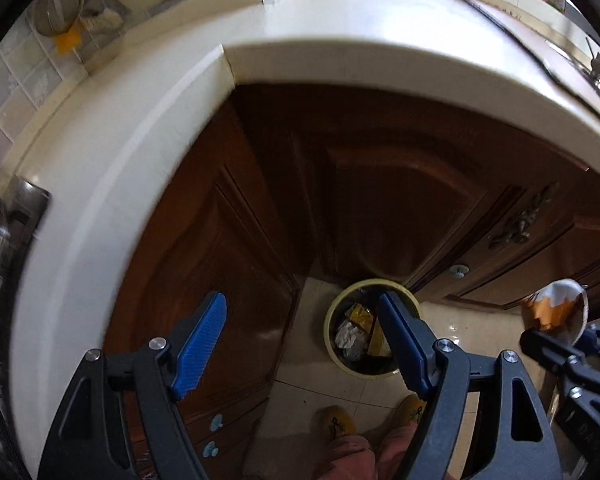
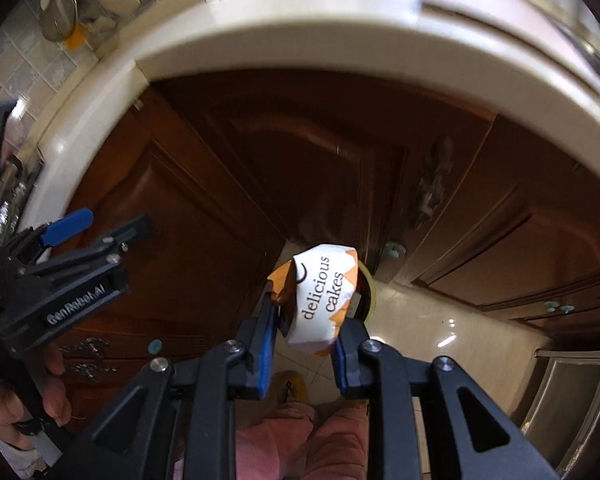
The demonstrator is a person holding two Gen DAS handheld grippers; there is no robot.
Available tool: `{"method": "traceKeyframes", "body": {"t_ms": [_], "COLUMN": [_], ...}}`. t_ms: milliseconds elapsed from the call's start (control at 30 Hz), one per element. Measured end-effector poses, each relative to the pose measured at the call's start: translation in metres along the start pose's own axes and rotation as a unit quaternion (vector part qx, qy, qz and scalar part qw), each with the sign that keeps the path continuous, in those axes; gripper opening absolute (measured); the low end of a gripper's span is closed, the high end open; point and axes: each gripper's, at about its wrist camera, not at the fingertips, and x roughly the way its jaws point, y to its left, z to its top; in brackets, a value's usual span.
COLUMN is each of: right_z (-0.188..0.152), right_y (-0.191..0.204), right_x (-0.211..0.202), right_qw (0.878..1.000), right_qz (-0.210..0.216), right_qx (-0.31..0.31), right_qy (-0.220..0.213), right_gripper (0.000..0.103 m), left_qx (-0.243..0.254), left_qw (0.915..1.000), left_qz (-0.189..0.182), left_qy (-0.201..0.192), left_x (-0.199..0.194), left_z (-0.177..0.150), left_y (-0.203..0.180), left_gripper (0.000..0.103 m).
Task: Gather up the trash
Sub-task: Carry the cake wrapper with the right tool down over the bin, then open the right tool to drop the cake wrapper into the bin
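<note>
The crumpled white-and-orange paper cake wrapper (image 2: pixel 320 300), printed "delicious cakes", sits clamped between the blue pads (image 2: pixel 267 344) of the right gripper (image 2: pixel 306 334), whose jaws are drawn in tight against its two sides. It hangs above the floor, and behind it at two o'clock peeks the rim of the round pale-yellow waste bin (image 2: pixel 373 294). In the left wrist view the same wrapper (image 1: pixel 554 308) shows at the three o'clock edge, held by the right gripper (image 1: pixel 556 340).

The left gripper (image 1: pixel 300 344) points steeply down with its blue-padded jaws spread wide and nothing between them. Its right finger overlaps the waste bin (image 1: pixel 332 320), which stands on the glossy cream tiled floor (image 1: pixel 460 332) and already holds crumpled white paper (image 1: pixel 350 338) and a yellow packet (image 1: pixel 360 314).

Dark brown carved wooden cabinet doors (image 1: pixel 380 200) rise behind the bin from nine to three o'clock, topped by a curved white countertop (image 1: pixel 340 32). At six o'clock are the person's pink trouser legs (image 1: pixel 364 452) and yellow slippers (image 1: pixel 336 420). In the right wrist view the left gripper (image 2: pixel 76 236) shows at nine o'clock, held by a hand (image 2: pixel 40 396).
</note>
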Motion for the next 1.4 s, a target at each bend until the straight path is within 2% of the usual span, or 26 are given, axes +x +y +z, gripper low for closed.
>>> {"method": "traceKeyframes", "body": {"t_ms": [233,500,633,800,967,1167,1400], "right_z": [-0.022,-0.031,-0.028,-0.023,-0.021,-0.02,-0.016], "right_y": [-0.013,-0.024,-0.027,-0.029,-0.028,-0.028,-0.026], "right_x": [0.083,0.169,0.201,0.221,0.229,0.226,0.198], "right_qw": [0.998,0.995,0.994,0.992,0.992,0.991,0.993], "right_qz": [0.007,0.009,0.012,0.011,0.016,0.021,0.022], "right_qx": [-0.007,-0.018,-0.009,0.0,0.0,0.011,0.013], "right_qy": [0.055,0.096,0.11,0.125,0.129,0.129,0.117], "right_gripper": [0.024,0.024,0.024,0.025,0.039,0.039,0.039], "left_qx": [0.014,0.039,0.033,0.036,0.039,0.037,0.044], "left_qw": [0.9967,0.9939,0.993,0.9918,0.9917,0.9916,0.9916], "left_qz": [-0.05,-0.051,-0.049,-0.056,-0.065,-0.072,-0.081], "left_qy": [0.063,0.089,0.103,0.109,0.103,0.101,0.091], "left_x": [0.084,0.146,0.168,0.179,0.18,0.177,0.153], "left_z": [-0.026,-0.054,-0.06,-0.059,-0.057,-0.053,-0.045], "left_y": [-0.017,-0.024,-0.018,-0.012,-0.012,-0.011,-0.017], "left_gripper": [0.077,0.077,0.085,0.089,0.089,0.089,0.09]}}
